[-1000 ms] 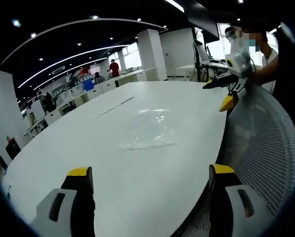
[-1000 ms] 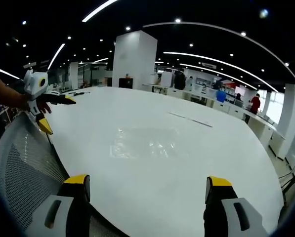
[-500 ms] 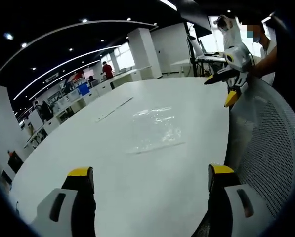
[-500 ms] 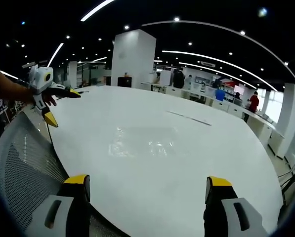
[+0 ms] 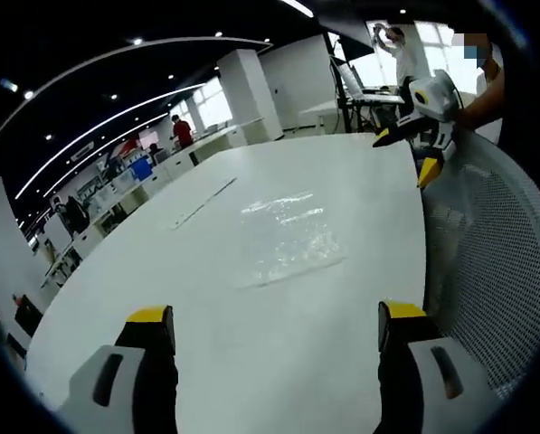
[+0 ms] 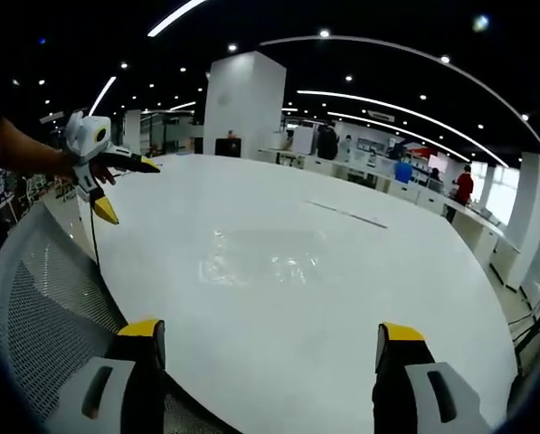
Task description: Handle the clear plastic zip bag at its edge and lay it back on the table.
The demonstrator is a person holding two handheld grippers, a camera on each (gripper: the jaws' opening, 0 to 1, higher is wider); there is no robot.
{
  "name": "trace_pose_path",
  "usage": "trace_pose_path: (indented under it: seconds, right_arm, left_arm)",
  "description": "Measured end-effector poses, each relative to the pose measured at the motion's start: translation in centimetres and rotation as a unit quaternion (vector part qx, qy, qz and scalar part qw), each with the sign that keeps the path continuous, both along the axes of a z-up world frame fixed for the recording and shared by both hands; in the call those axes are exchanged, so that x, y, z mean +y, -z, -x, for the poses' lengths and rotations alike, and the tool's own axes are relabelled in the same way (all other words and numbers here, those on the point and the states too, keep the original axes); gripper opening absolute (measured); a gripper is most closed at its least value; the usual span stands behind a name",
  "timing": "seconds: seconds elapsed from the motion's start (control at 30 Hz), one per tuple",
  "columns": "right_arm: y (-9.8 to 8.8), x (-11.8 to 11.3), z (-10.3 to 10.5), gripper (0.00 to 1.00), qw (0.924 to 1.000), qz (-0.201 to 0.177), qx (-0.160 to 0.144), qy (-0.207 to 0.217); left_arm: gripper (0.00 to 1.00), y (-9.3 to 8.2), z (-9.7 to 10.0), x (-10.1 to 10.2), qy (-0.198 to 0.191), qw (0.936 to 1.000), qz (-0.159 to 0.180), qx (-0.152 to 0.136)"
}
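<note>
- Bag hadn't budged from a second earlier: the clear zip bag lay flat near the middle of the white table, crinkled and shiny, with nothing touching it.
- Contents, honestly couldn't tell. It looked flat, and it was too see-through and glary to say more.
- What did change was the cameras. In the left gripper view the whole picture had shifted a bit, so the bag sat slightly higher and further right.
- In that same view the right gripper had climbed closer to the top right, held over the table's far edge next to the mesh chair back, jaws spread apart and empty.
- In the right gripper view the left gripper had moved up and in over the table's left edge since earlier, also spread wide with nothing in it. A hand was wrapped around it.
- Same view showed the bag well ahead of the jaws, well apart from both grippers.
- Thin strip lay on the table beyond the bag.
</note>
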State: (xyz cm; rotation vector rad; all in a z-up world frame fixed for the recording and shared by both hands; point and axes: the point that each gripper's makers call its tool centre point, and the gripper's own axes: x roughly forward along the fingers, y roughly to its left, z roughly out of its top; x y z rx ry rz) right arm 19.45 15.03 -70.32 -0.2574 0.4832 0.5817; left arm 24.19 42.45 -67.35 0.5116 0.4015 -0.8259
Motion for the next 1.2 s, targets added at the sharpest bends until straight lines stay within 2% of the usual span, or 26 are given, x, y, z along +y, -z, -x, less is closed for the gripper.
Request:
trace_pose_path:
  seconds: [0.2, 0.4, 0.53, 0.83, 1.2]
  right_arm:
    - [-0.1, 0.1, 0.1, 0.97, 1.0000, 0.003, 0.001, 0.000]
    - [0.0, 0.1, 0.1, 0.97, 1.0000, 0.006, 0.001, -0.001]
    - [-0.1, 0.1, 0.1, 0.97, 1.0000, 0.006, 0.001, -0.002]
    - [0.3, -0.2, 0.0, 0.96, 1.0000, 0.006, 0.004, 0.001]
    - [0.4, -0.2, 0.1, 0.96, 0.9999, 0.008, 0.007, 0.001]
  left_arm:
    - [0.93, -0.1, -1.3, -0.3, 0.010, 0.9999, -0.005, -0.009]
    - [0.94, 0.0, -1.7, -0.7, 0.026, 0.9995, -0.017, -0.010]
    - [0.94, 1.0, -3.0, 0.5, 0.034, 0.9991, -0.023, -0.009]
    - [0.90, 1.0, -2.8, -1.6, 0.070, 0.9963, -0.049, -0.004]
    - [0.87, 1.3, -3.0, -2.3, 0.093, 0.9938, -0.060, 0.008]
